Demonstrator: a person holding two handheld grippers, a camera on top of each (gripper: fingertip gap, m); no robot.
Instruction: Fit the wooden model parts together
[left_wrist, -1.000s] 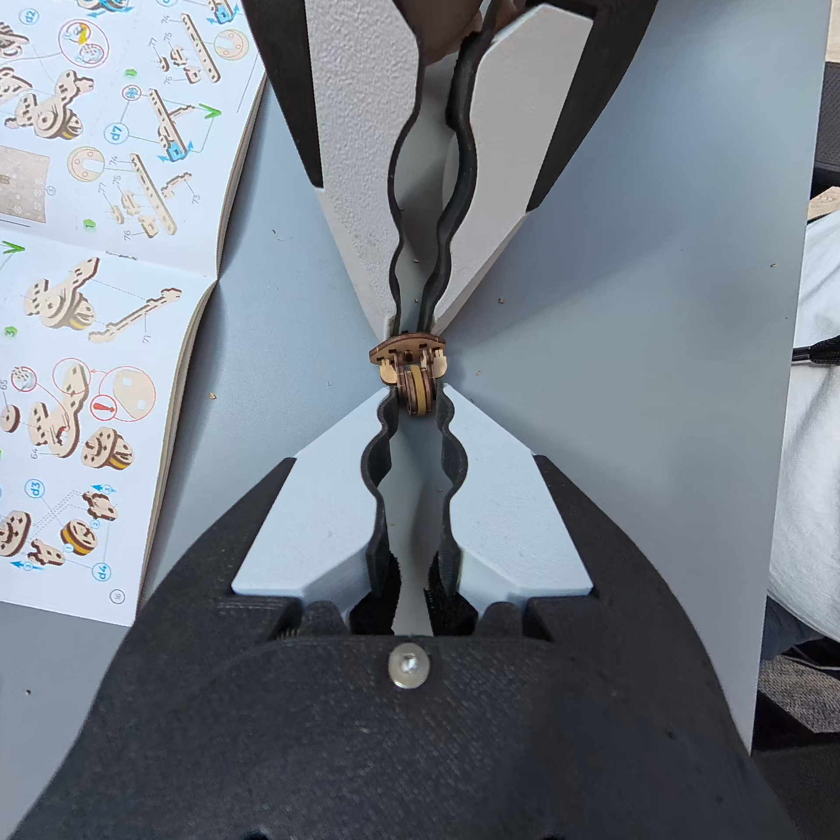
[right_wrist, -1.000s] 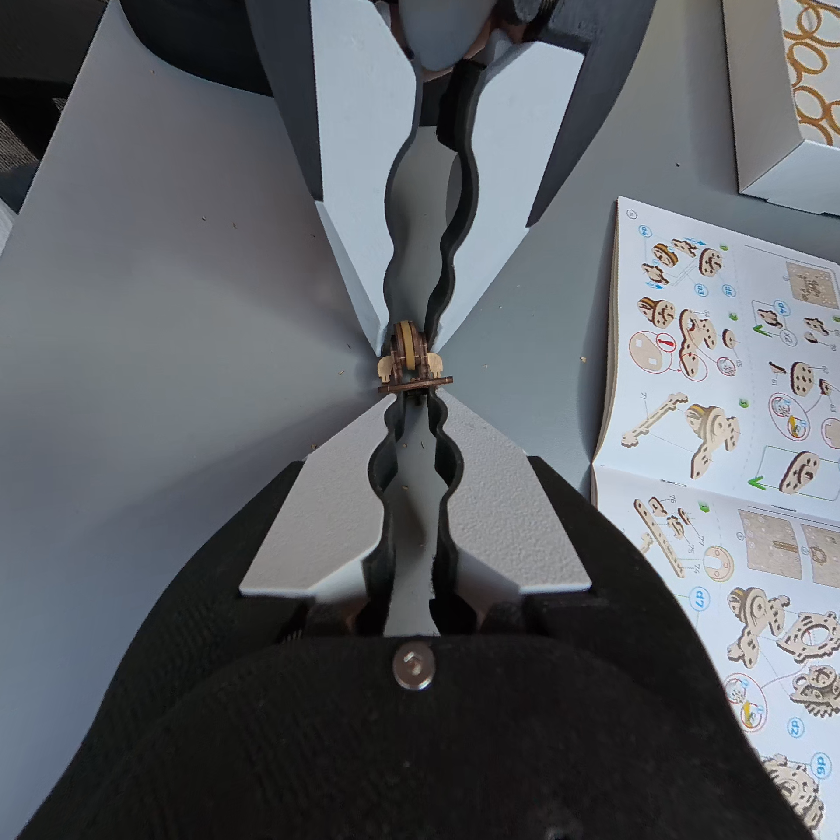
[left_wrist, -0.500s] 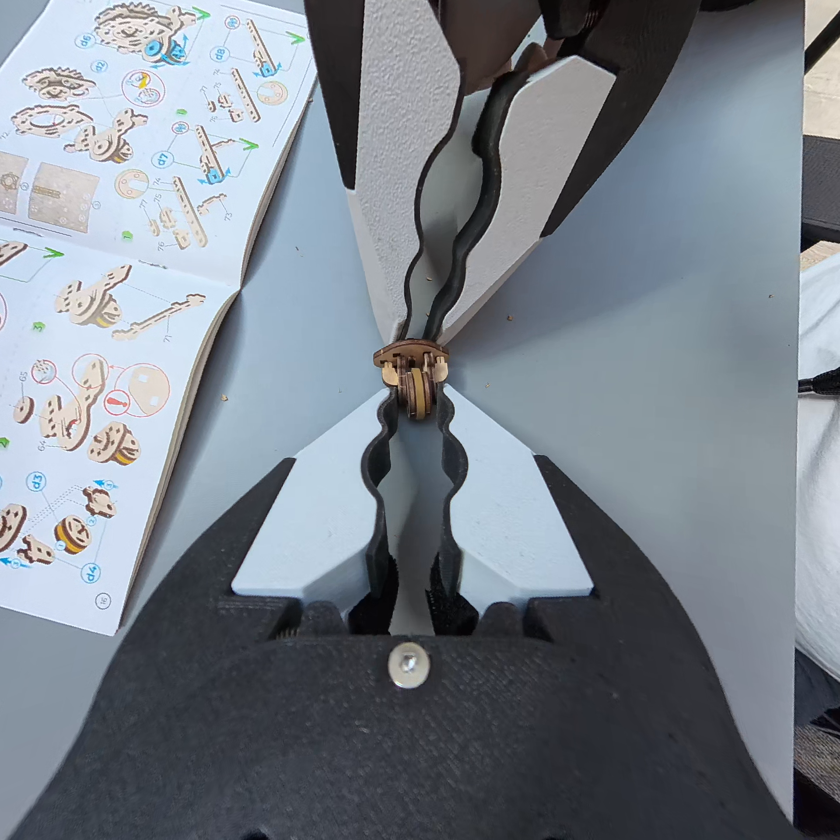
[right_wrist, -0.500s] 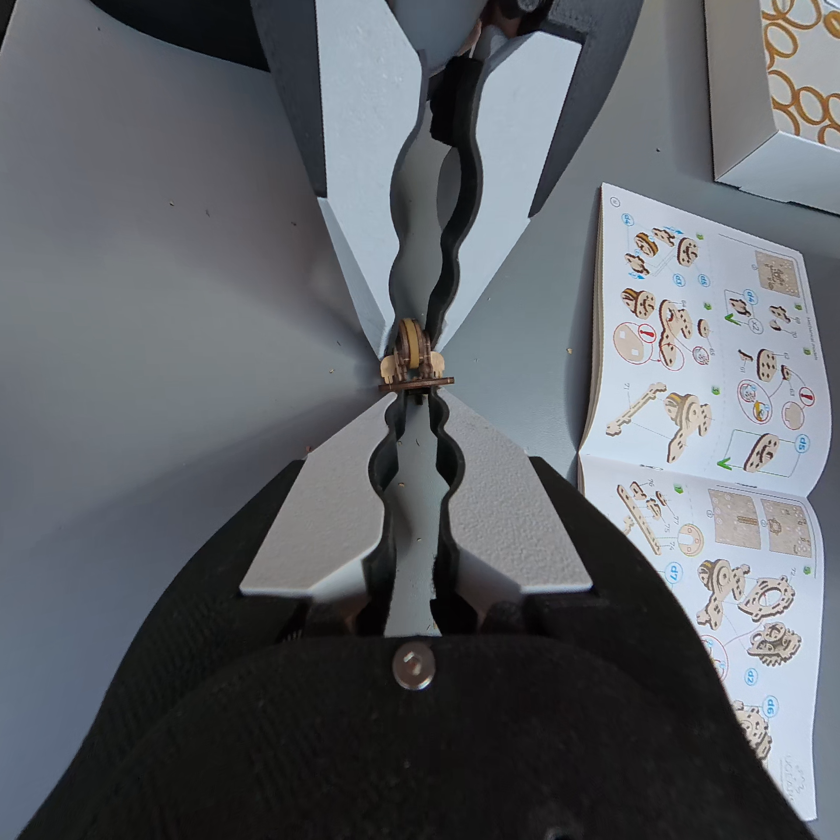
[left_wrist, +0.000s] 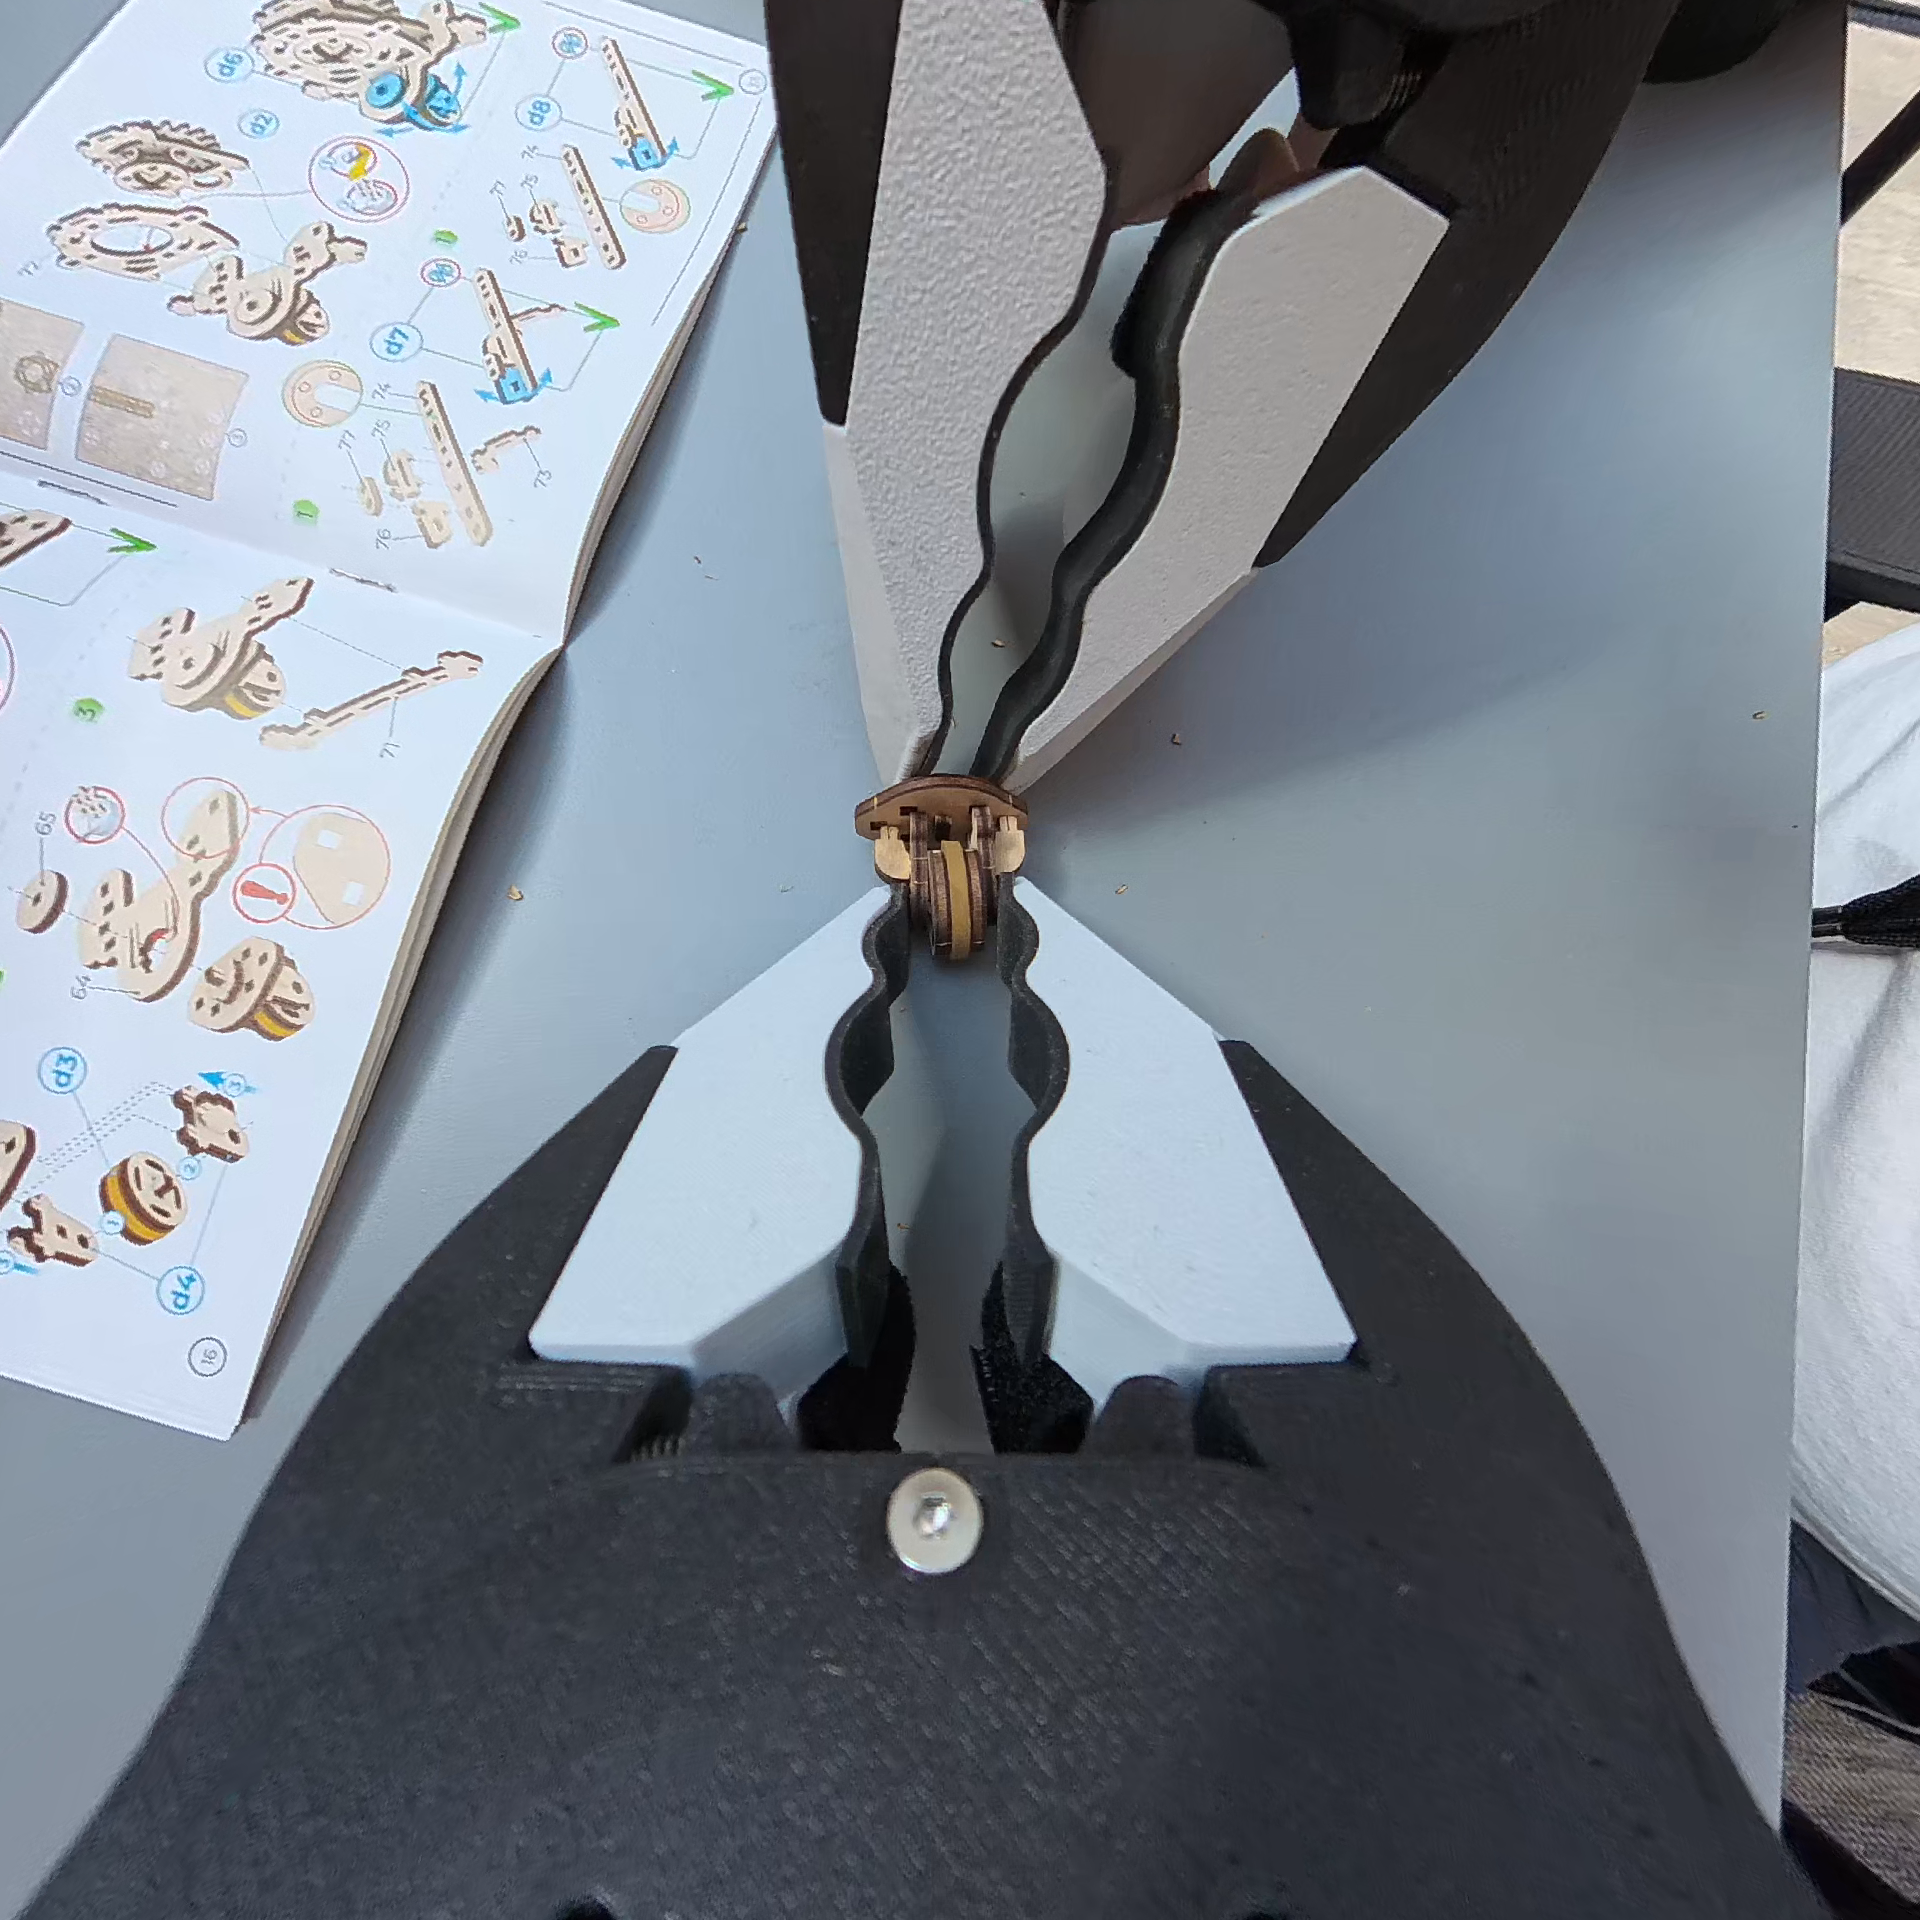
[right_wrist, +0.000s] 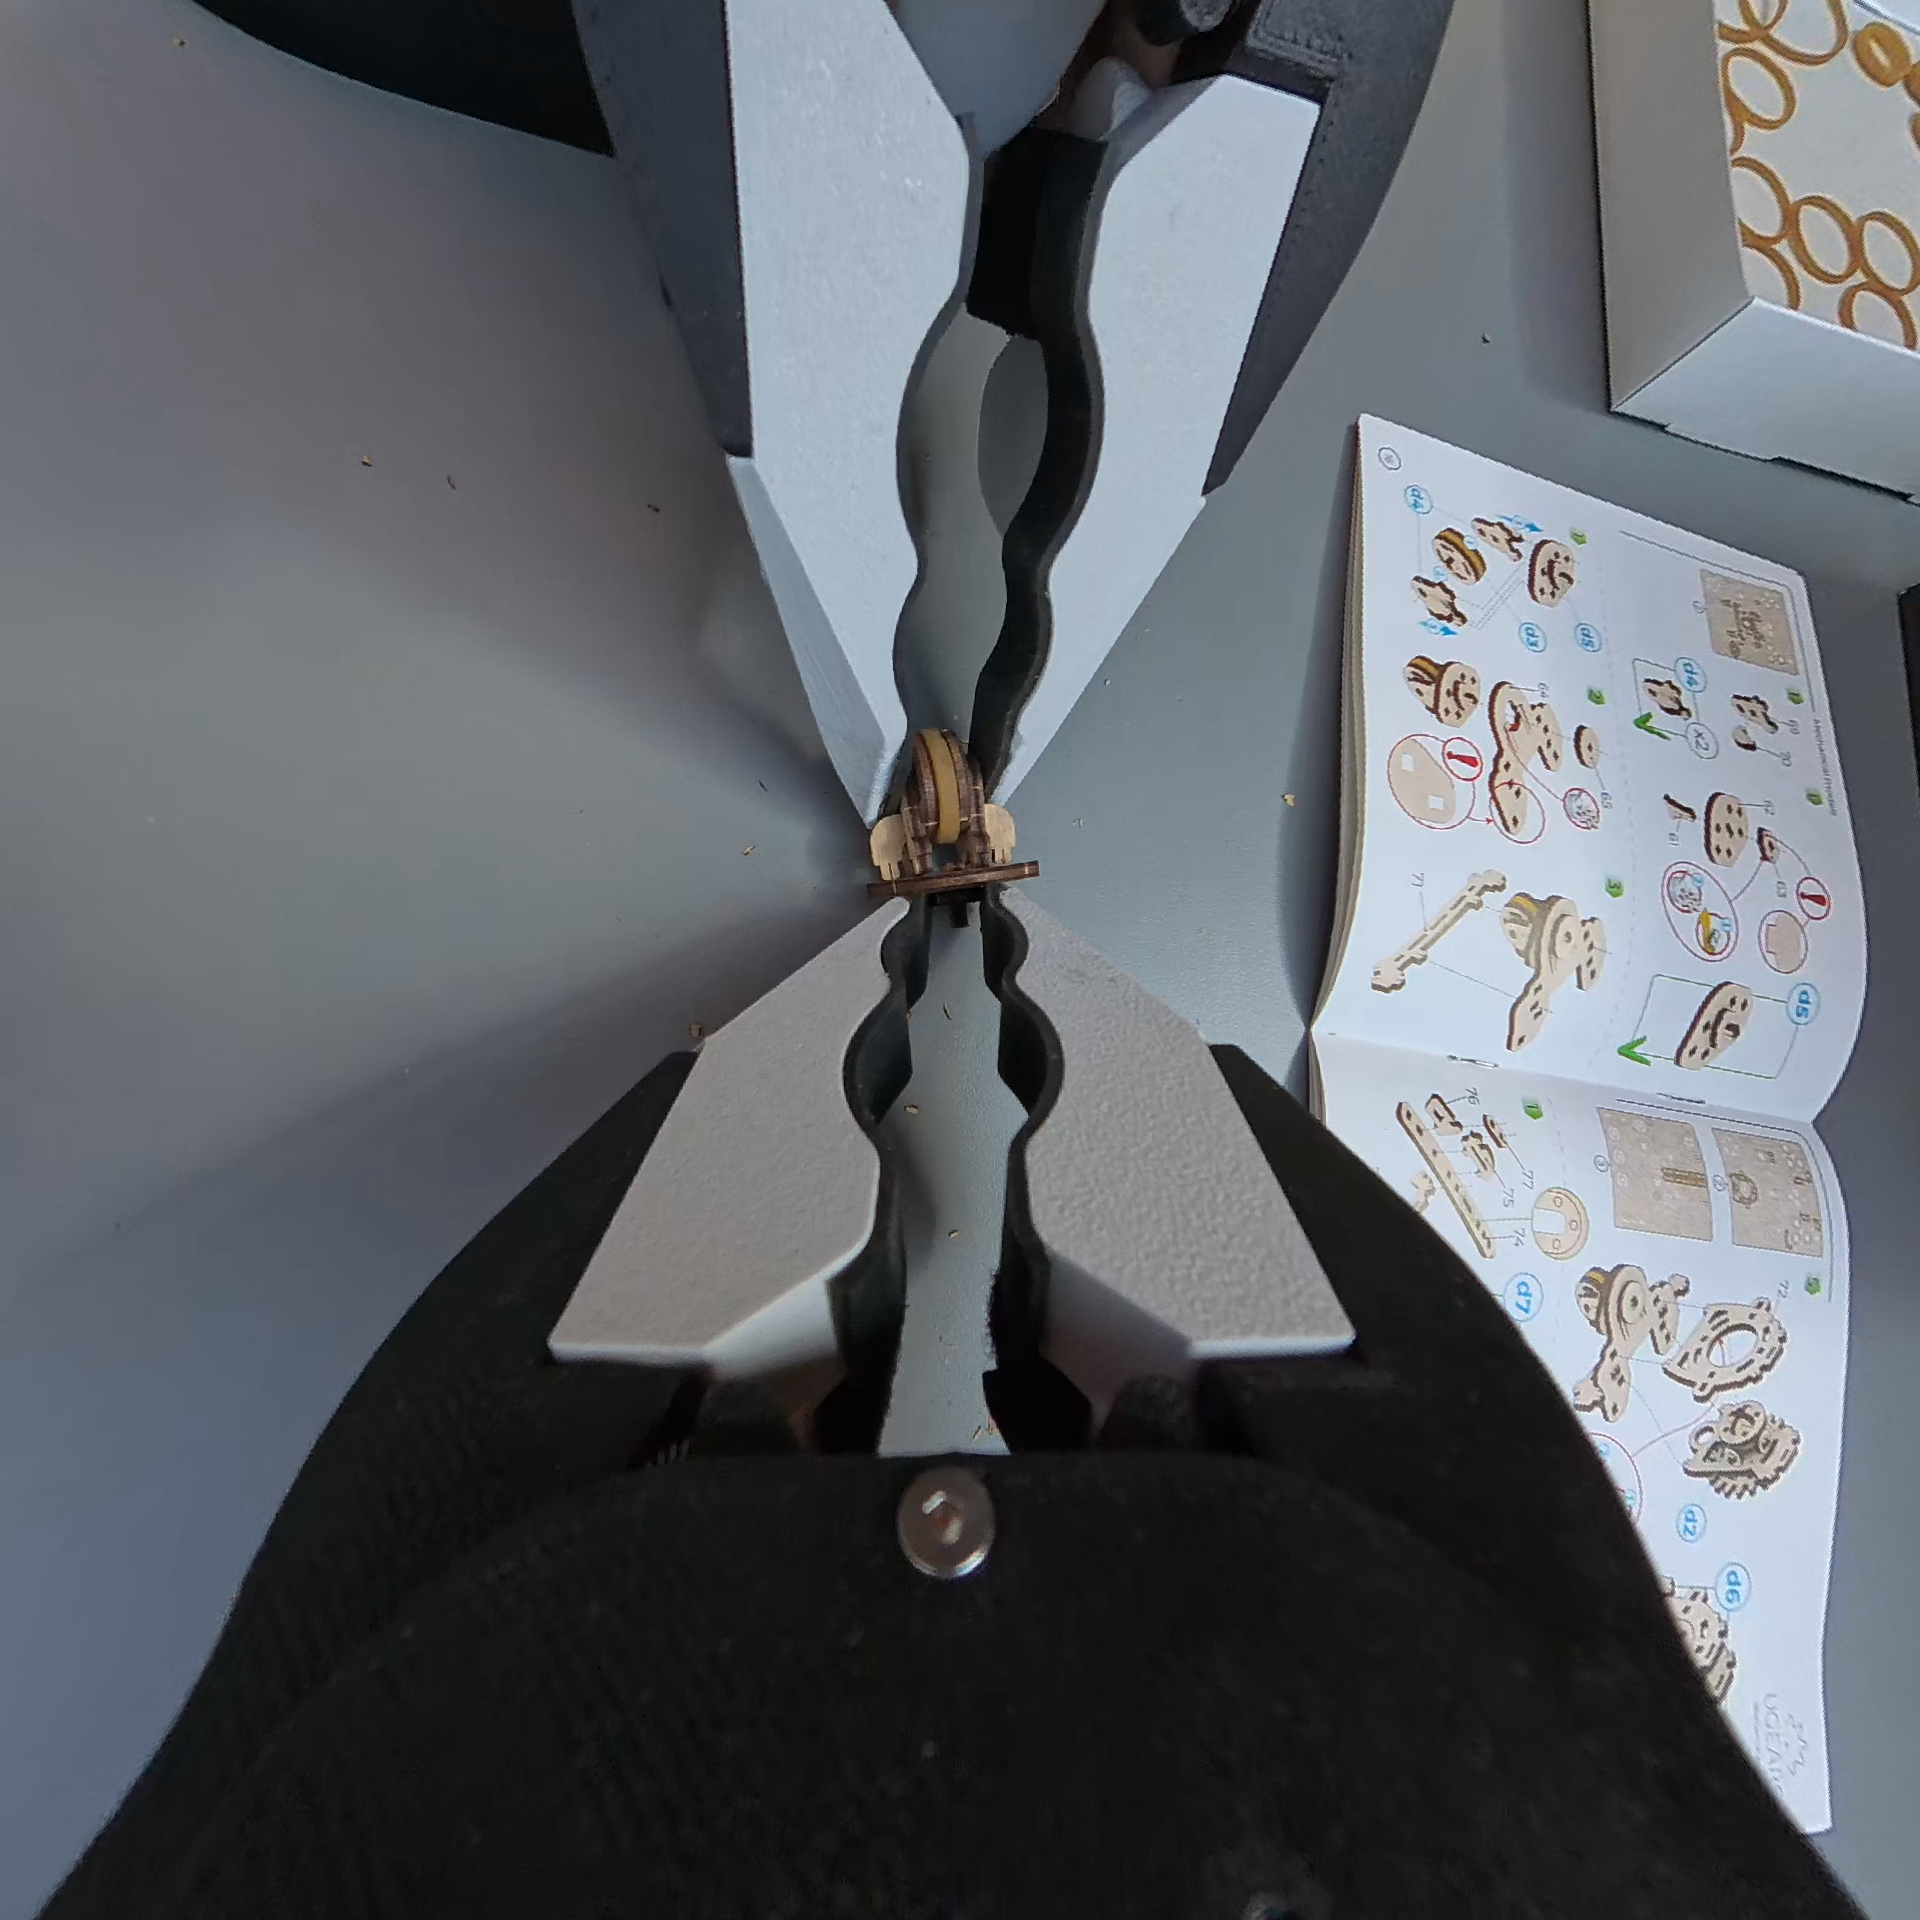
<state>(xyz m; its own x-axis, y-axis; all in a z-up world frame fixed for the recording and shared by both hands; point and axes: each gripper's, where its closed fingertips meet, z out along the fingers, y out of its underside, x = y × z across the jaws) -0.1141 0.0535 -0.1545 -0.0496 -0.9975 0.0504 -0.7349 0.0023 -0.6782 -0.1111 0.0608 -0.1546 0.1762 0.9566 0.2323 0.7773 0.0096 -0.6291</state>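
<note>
At the centre of both wrist views, a small wooden wheel assembly (left_wrist: 948, 894) meets a flat dark wooden plate (right_wrist: 954, 879), pinched tip to tip above the grey table (left_wrist: 1455, 935): the left gripper (left_wrist: 951, 914) is closed on the layered wheel, the right gripper (right_wrist: 951, 914) on the plate's tab. The parts look nearly mated, judging by the pegs touching the plate, though whether they are fully seated is hidden. An open instruction booklet (left_wrist: 312, 623) lies at the left view's upper left, and a patterned box (right_wrist: 1787, 208) is cut off at the right view's upper right.

Grey table (left_wrist: 1455, 1039); open instruction booklet (left_wrist: 312, 623); white box (right_wrist: 1766, 208)
</note>
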